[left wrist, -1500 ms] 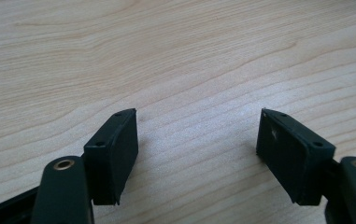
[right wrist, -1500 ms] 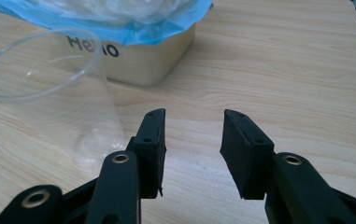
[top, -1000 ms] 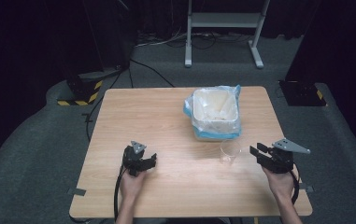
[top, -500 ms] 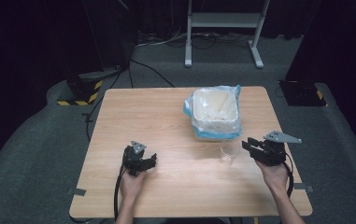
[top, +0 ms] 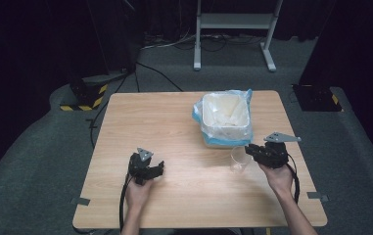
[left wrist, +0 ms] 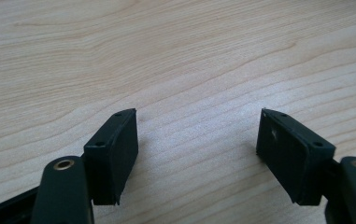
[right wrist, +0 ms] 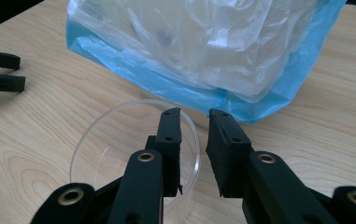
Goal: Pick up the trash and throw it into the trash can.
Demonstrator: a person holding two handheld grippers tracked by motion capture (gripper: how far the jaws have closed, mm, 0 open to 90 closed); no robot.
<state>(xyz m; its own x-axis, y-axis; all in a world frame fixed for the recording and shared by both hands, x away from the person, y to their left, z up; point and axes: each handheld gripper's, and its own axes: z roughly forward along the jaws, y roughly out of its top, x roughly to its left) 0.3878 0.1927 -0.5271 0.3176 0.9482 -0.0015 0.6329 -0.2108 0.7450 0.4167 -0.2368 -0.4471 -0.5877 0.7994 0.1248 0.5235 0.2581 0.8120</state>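
A clear plastic cup (top: 239, 159) stands upright on the wooden table (top: 150, 117), just in front of a white bin lined with a clear and blue bag (top: 225, 117). My right gripper (top: 252, 149) is at the cup's right side. In the right gripper view its jaws (right wrist: 194, 112) straddle the cup's (right wrist: 115, 140) rim, one inside and one outside, narrowly parted with a gap still showing. My left gripper (top: 157, 169) rests low over bare table at the front left, and in the left gripper view it stands open (left wrist: 196, 114) with nothing between its jaws.
The bag-lined bin (right wrist: 203, 51) rises close behind the cup. A metal stand (top: 233, 29) and cables lie on the dark floor beyond the table. The left gripper's jaws (right wrist: 0, 70) show far off in the right gripper view.
My right gripper has moved left and slightly forward to the cup, and its jaws now straddle the rim. The left gripper has stayed in place.
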